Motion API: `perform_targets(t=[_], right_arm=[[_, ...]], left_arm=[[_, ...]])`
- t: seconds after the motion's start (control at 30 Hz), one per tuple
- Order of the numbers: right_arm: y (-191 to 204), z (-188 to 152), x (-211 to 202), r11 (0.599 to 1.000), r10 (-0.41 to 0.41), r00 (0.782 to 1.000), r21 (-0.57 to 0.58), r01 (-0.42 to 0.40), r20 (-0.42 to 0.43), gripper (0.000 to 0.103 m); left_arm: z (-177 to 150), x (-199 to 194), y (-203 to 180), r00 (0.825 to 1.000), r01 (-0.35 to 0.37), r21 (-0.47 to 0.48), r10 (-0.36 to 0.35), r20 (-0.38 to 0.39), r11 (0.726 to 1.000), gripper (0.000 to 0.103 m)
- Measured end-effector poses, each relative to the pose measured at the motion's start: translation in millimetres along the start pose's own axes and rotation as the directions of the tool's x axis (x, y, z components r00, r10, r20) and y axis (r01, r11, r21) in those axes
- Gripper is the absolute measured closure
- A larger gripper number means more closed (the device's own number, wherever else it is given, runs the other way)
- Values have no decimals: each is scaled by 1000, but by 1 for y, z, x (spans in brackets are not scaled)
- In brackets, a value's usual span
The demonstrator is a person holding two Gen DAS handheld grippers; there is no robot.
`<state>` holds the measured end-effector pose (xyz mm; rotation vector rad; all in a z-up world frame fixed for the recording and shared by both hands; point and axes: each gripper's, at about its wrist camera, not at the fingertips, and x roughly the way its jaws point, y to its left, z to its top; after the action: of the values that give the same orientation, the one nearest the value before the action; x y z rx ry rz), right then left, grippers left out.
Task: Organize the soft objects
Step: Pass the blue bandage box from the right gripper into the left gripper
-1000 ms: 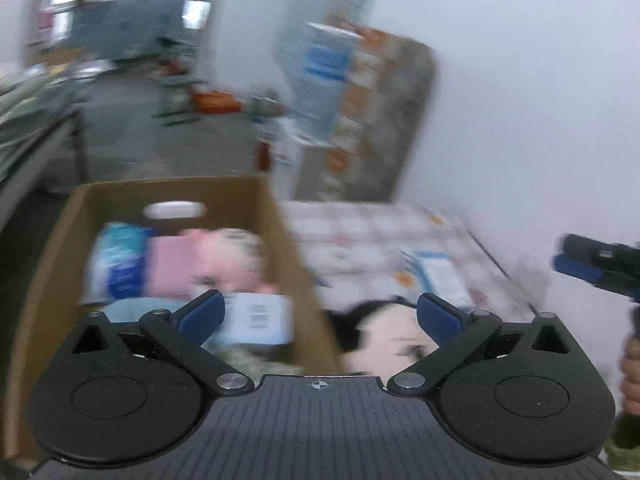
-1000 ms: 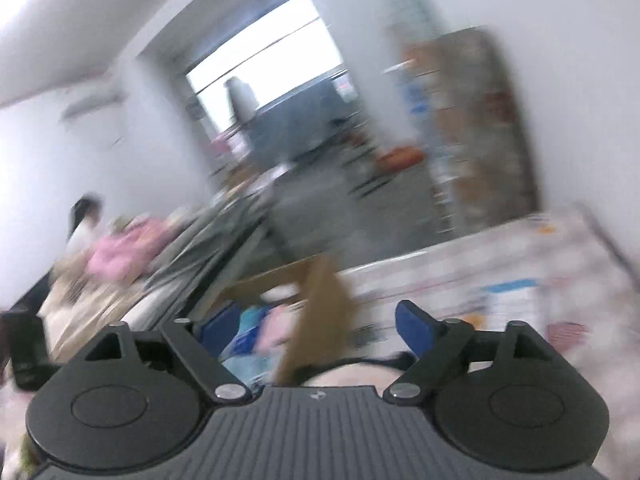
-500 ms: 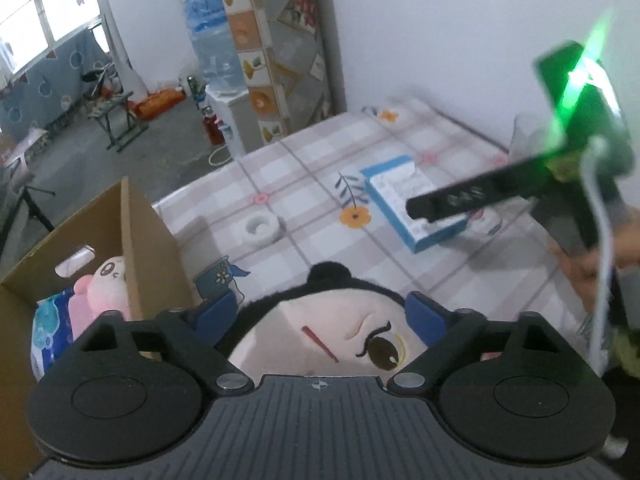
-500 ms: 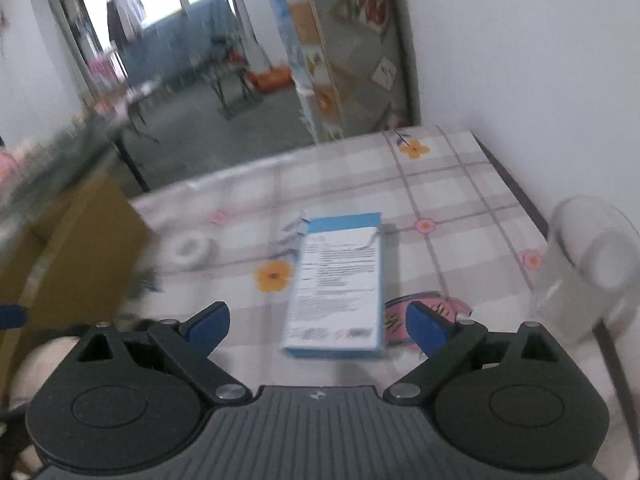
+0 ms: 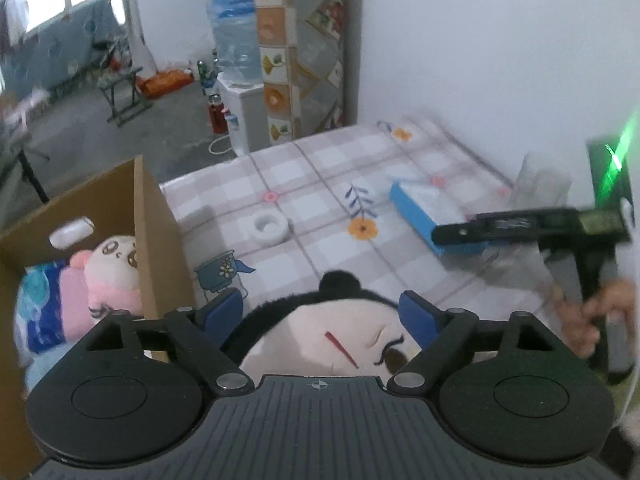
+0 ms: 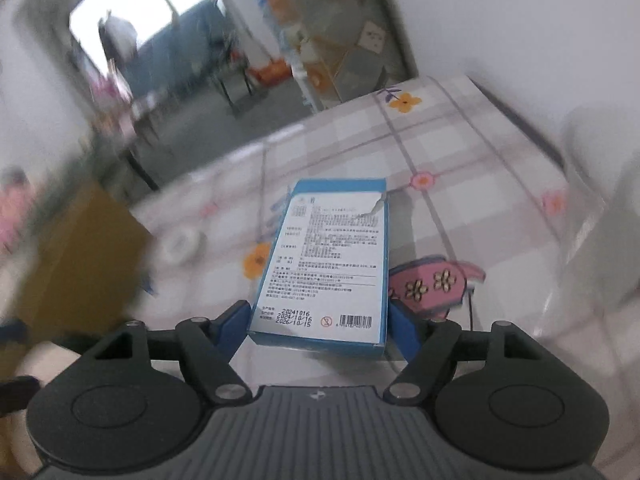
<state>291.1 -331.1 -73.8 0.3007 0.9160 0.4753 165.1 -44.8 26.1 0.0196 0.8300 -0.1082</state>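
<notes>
Tissue pack (image 6: 326,256) sits lower centre, long axis running straight away from the right hand-held gripper (image 6: 320,322), whose jaws are closing around its near end; left hand-held gripper (image 5: 322,312) sits wide around the plush head (image 5: 320,340).

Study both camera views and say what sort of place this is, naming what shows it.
Probably a lived-in home or workshop room: a table under a checked floral cloth, a water dispenser by the wall, and a cardboard box holding plush toys.
</notes>
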Motion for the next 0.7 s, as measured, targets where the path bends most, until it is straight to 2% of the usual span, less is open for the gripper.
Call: perform_targets(t=[0.03,0.1,0.2,0.27,0.33,0.4,0.6,0.7], right_arm=[[-7,0,-7,998,43,999,46,-43,10,44],[-27,-4,-21,968,175,984,173,-179,41,45],[-46,-10,-38,890,325,941,305,-338,92,45],[-54,-17,-47,841,383,916,365,-400,120,45],[-55,-24,-54,824,397,909,385,-415,129,45],[-54,-28,-61,836,383,914,370,-406,137,45],[-25,-29,-91,956,226,958,150,-253,174,45],[-5,-33,-102,979,194,962,30,-203,191,45]], left_arm=[[3,-3,6,1000,30,-39,-30,5,999,15],[7,-7,15,994,105,-124,-104,13,987,11],[12,-6,24,978,208,-234,-210,19,950,8],[14,-3,23,967,250,-275,-256,13,928,8],[14,1,18,957,275,-295,-289,-4,915,8],[12,2,12,955,279,-298,-297,-15,913,8],[9,9,2,939,311,-318,-341,-39,895,8],[12,18,-3,925,335,-336,-376,-63,880,8]])
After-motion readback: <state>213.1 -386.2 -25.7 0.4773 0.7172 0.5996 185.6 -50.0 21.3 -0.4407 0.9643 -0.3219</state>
